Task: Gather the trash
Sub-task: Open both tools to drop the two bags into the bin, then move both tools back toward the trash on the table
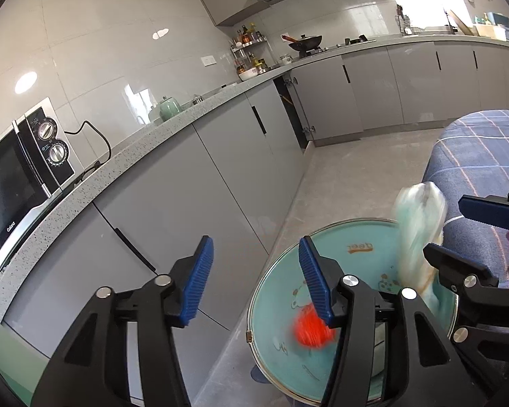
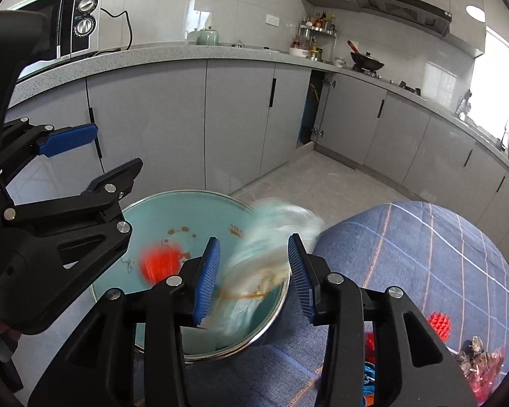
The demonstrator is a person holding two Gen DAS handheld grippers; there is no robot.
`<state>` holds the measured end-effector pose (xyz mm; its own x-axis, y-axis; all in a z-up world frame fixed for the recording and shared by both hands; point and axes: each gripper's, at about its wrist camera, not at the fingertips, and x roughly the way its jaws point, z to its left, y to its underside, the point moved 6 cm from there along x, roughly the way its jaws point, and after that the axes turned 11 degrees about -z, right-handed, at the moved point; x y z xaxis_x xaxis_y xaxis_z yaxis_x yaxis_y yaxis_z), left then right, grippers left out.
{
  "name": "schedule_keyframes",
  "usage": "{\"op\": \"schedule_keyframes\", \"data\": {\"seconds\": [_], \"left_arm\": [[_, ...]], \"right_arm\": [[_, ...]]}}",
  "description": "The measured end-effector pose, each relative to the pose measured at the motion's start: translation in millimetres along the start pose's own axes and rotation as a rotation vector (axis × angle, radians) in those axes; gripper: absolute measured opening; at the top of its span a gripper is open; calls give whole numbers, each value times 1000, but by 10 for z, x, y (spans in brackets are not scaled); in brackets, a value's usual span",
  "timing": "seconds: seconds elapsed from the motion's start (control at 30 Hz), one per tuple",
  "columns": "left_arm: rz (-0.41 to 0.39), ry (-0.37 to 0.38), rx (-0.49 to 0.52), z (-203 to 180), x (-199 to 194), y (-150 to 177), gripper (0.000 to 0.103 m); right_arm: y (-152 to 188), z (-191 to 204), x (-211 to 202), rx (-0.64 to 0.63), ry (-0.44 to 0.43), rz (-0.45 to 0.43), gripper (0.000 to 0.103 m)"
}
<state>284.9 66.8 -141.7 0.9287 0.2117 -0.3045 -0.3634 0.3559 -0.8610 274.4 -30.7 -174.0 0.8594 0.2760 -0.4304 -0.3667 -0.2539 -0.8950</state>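
A round teal bin with a metal rim (image 1: 349, 220) (image 2: 173, 192) sits low beside the blue plaid tablecloth. My left gripper (image 1: 256, 281) (image 2: 95, 157) hangs open above it, and nothing is between its blue pads. A blurred red piece of trash (image 1: 310, 329) (image 2: 159, 263) lies inside the bin below it. My right gripper (image 2: 254, 279) (image 1: 471, 234) is open over the bin's right edge. A blurred white and teal crumpled wrapper (image 2: 264, 257) (image 1: 419, 234) lies loose between its pads, reaching down into the bin.
The blue plaid tablecloth (image 2: 424, 254) (image 1: 475, 156) holds more trash: a red piece (image 2: 439, 325) and crumpled wrappers (image 2: 482, 356). Grey cabinets (image 1: 220, 176) under a speckled counter (image 1: 135, 149) carry a microwave (image 1: 20, 183). Open floor (image 2: 322, 183) stretches beyond the bin.
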Motion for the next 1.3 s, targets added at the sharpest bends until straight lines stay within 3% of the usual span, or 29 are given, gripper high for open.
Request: {"op": "schedule_keyframes", "data": {"seconds": [0.1, 0.2, 0.6, 0.67, 1.1, 1.3], "left_arm": [[-3, -1, 0, -3, -11, -12, 63], [-13, -3, -6, 10, -43, -43, 70], [-66, 17, -8, -71, -269, -223, 82], [-75, 20, -3, -83, -301, -235, 89], [-146, 58, 10, -268, -686, -465, 96], [-186, 149, 56, -763, -1054, -551, 97]], "right_arm": [[10, -8, -16, 2, 8, 2, 52], [31, -33, -42, 12, 12, 12, 53], [-3, -266, -351, 19, 84, 3, 66], [-16, -326, -454, 20, 108, -1, 67], [17, -903, -1335, 33, 270, -35, 74], [155, -1143, -1813, 46, 338, -56, 76]]}}
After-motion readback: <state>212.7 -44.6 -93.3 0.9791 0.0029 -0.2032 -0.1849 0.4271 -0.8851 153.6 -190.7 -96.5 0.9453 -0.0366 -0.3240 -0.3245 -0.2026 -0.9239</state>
